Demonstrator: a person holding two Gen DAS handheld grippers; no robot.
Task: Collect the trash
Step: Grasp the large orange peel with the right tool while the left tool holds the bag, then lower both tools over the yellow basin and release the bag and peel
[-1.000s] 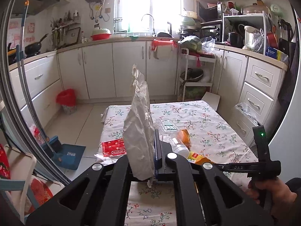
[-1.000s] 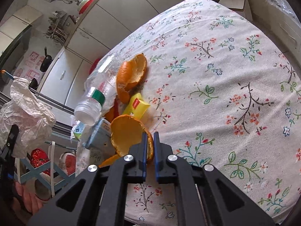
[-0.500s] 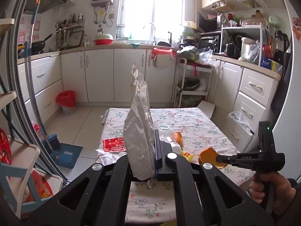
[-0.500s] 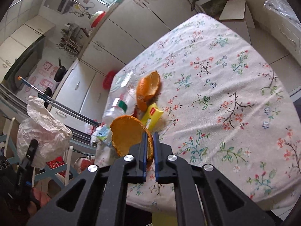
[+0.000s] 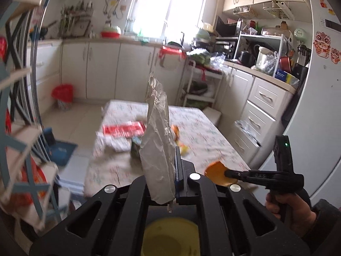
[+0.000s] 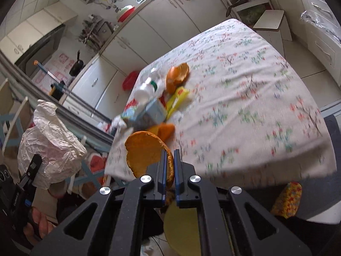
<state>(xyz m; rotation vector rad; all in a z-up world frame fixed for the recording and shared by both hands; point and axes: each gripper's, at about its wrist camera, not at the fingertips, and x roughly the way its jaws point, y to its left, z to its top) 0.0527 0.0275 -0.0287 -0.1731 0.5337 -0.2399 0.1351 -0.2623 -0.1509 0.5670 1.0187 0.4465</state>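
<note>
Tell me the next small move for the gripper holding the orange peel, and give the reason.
Probably carry the orange peel on toward the crumpled white bag and over its mouth before letting go. The right gripper is shut on the peel, clear of the table, while the left gripper holds the bag up beside it.

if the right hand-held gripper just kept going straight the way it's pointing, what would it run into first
Probably the near edge of the floral tablecloth, just right of the trash pile. The right hand-held gripper, shut on the orange peel, points down at the table; depth is unclear, so this is a guess.
</note>
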